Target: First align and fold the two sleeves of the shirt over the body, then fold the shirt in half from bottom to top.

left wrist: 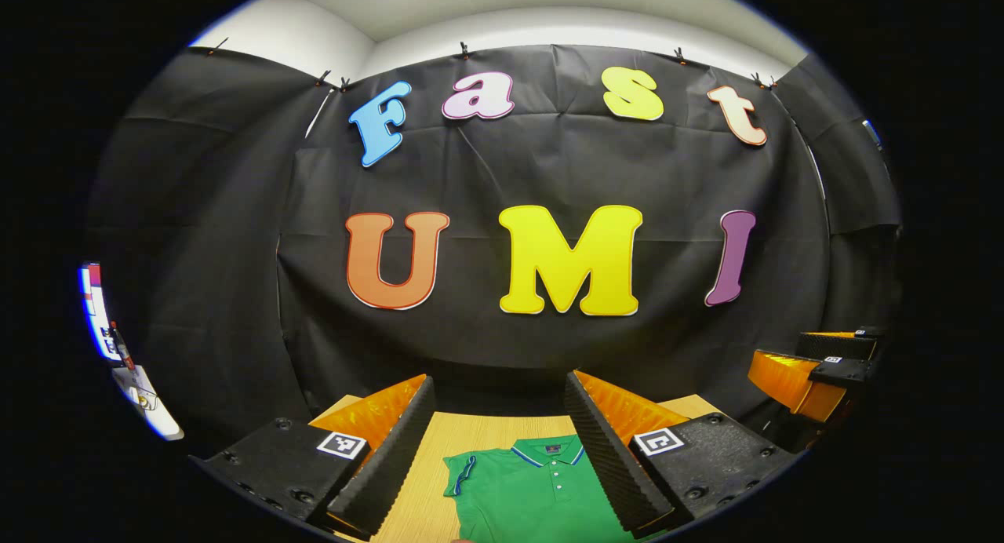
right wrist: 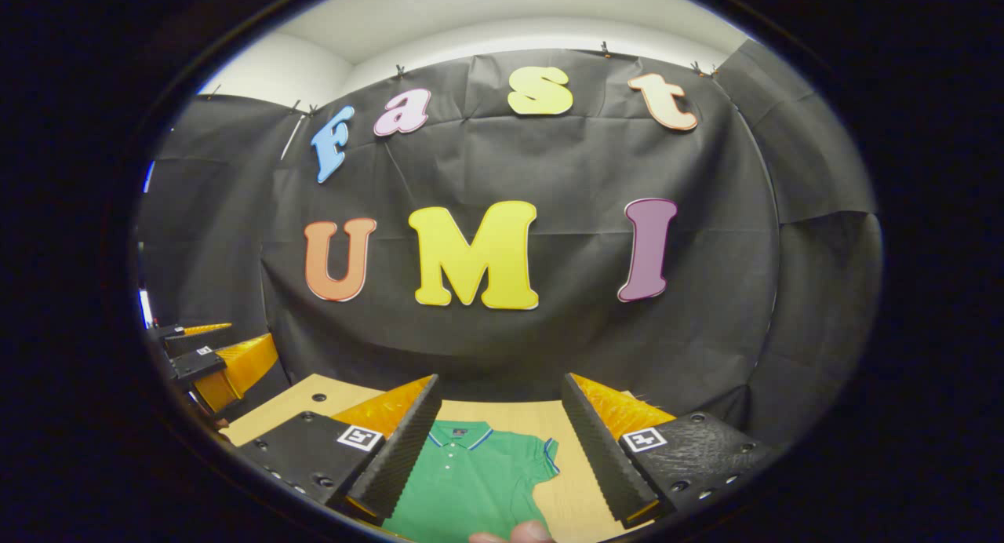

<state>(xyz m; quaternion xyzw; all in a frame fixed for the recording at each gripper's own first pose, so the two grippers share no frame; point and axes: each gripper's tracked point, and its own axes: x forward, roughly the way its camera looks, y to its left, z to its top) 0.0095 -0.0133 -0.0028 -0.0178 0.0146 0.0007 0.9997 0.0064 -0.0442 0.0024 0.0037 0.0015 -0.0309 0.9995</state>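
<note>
A green polo shirt (left wrist: 529, 492) with a blue-edged collar lies flat on the wooden table (left wrist: 478, 433), collar toward the wall. In the left gripper view its one short sleeve (left wrist: 459, 476) shows between my left gripper's (left wrist: 498, 453) wide-apart fingers, which hang open above the shirt. The right gripper view has the same shirt (right wrist: 471, 480) with its other sleeve (right wrist: 545, 457) spread out, and my right gripper (right wrist: 496, 449) open above it, holding nothing. Each gripper also appears off to the side: the right gripper (left wrist: 816, 370) and the left gripper (right wrist: 212, 362).
The table's far edge (right wrist: 502, 406) meets the black cloth wall. A fingertip (right wrist: 522, 533) of a person shows at the bottom of the right gripper view, at the shirt's lower part. Bare wood (right wrist: 576, 488) lies beside the sleeve.
</note>
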